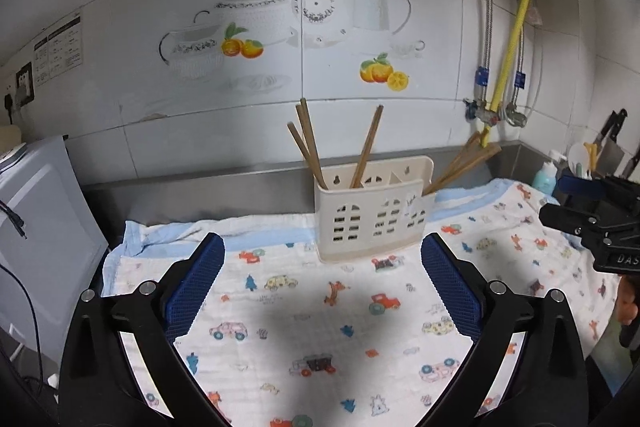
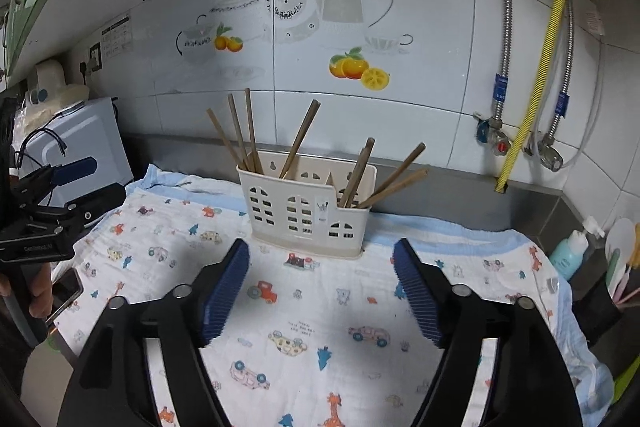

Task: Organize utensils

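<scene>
A cream plastic utensil holder (image 1: 370,215) with window-shaped cut-outs stands on a cartoon-print cloth (image 1: 320,311) near the back wall. Several brown wooden chopsticks (image 1: 310,143) stand in it, some in the left compartment, some leaning out to the right (image 2: 394,179). The holder also shows in the right wrist view (image 2: 306,211). My left gripper (image 1: 322,285) is open and empty, in front of the holder. My right gripper (image 2: 320,289) is open and empty, also in front of it. Each gripper appears at the edge of the other's view.
A white appliance (image 2: 86,147) with cables stands at the left. A blue soap bottle (image 2: 568,251) and a dark caddy of utensils (image 2: 618,287) stand at the right. Knives (image 1: 612,143) lean in the right corner. Valves and hoses (image 2: 520,135) hang on the tiled wall.
</scene>
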`<state>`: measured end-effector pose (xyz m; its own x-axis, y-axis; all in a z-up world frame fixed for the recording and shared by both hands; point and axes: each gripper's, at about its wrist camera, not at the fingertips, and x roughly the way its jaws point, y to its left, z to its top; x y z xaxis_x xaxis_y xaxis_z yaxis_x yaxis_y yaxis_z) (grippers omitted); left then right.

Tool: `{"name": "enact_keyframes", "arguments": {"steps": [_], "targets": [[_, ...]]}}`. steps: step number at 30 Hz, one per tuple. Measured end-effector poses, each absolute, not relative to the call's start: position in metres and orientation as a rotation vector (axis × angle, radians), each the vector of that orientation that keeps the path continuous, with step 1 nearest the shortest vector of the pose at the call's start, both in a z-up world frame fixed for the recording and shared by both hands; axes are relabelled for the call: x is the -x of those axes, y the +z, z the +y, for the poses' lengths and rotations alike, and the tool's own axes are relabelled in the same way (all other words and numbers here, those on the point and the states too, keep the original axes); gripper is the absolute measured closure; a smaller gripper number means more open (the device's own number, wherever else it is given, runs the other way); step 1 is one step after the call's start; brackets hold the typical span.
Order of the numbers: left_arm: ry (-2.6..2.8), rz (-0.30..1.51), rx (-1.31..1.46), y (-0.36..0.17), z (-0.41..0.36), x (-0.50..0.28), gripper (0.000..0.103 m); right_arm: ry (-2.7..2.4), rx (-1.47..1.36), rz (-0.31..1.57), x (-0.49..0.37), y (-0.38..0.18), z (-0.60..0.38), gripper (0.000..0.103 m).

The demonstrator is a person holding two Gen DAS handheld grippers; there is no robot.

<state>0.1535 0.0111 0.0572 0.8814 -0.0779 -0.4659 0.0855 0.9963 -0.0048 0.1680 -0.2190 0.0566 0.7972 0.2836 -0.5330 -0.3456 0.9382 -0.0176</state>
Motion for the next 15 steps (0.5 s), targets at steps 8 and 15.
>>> {"name": "enact_keyframes", "arguments": {"steps": [8,15], "targets": [[-0.095,0.529,0.062,0.039,0.020,-0.139,0.005,0.306,0.105,0.555,-0.143,0.043,-0.221,0.017],[-0.088,0.528,0.074,0.034,0.023,-0.119,0.005,0.280,0.098,0.549,-0.126,0.035,-0.225,0.013]]}}
